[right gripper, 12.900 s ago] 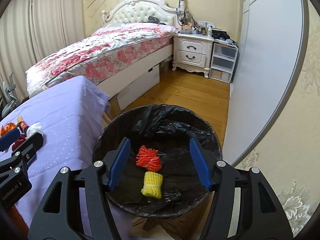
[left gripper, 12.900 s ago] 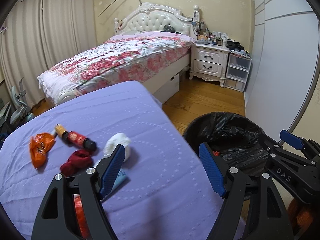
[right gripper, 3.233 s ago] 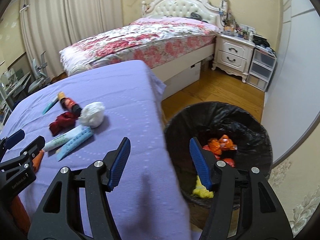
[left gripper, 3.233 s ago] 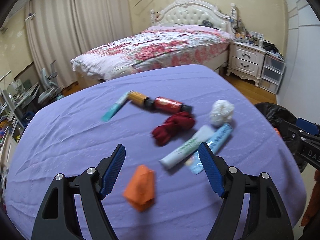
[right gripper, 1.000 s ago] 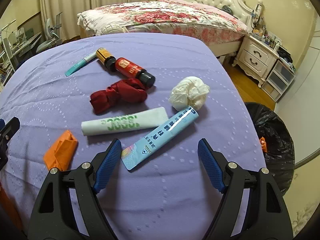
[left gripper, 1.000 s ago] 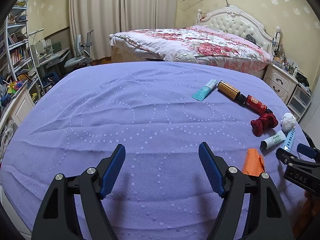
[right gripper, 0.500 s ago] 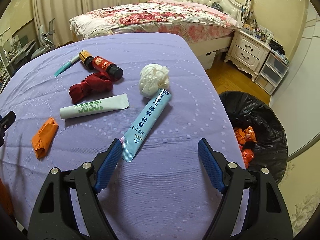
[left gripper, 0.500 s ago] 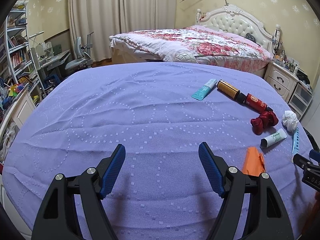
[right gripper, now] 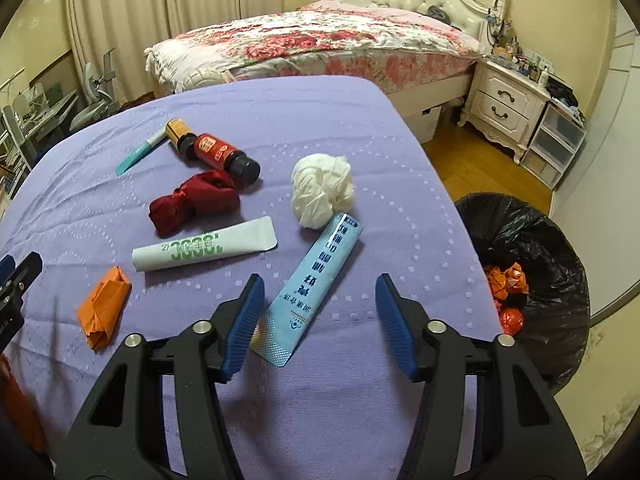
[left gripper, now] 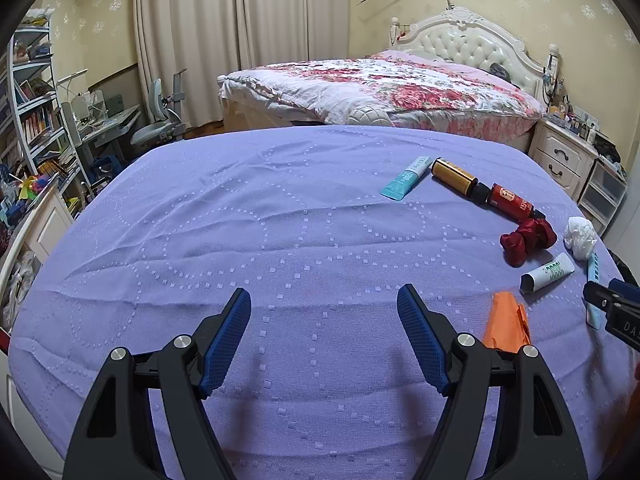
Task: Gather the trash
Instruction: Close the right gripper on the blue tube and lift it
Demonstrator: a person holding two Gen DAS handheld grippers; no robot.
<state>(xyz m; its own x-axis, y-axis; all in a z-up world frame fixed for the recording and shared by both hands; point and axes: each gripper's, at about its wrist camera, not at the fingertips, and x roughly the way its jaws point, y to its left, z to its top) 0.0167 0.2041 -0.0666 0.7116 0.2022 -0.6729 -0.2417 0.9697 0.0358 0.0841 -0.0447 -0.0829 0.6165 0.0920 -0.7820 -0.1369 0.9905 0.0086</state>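
Okay, bin beside the bed's right edge holds some wrappers; seven bits remain. My right gripper is closing around the blue sachet, left gripper wide, empty.

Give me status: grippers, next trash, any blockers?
Left gripper open, empty. Right gripper closing over blue sachet, not gripped. Path to bin clear.

Left gripper is hovering over bare purple cloth, jaws standing wide, nothing between them. Orange wrapper is lying just beside its right finger. Farther right: white tube, red crumpled cloth, white wad, red bottle, amber bottle, teal tube. Right gripper is entering at the right edge, over a light-blue sachet.
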